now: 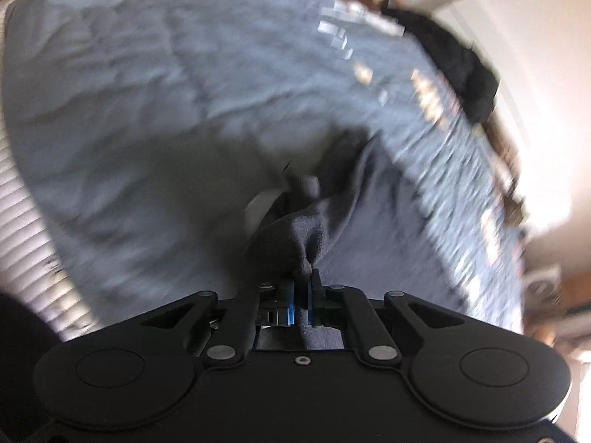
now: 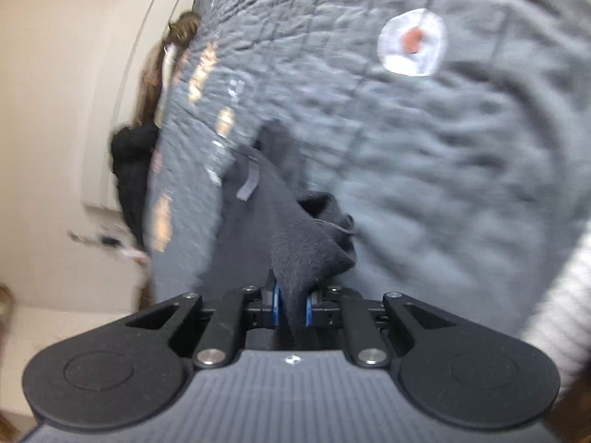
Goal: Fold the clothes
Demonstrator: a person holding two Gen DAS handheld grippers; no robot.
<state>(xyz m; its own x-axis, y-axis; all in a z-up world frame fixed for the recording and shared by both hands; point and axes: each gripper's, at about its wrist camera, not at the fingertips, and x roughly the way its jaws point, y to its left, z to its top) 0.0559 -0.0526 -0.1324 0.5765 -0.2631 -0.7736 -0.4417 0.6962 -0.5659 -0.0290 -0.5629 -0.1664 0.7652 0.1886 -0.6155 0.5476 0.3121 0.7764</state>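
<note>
Left wrist view: the left gripper is clamping its fingers on a dark fleece garment over the quilted bed; the right gripper is pinching it likewise. Thick bunched cloth could be slipping free, spoiling the fold.

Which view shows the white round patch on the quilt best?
The right wrist view. The patch sits whole on the quilt, its red centre visible. The left wrist view shows only a white sliver behind the dark garment, possibly the same patch.
</note>
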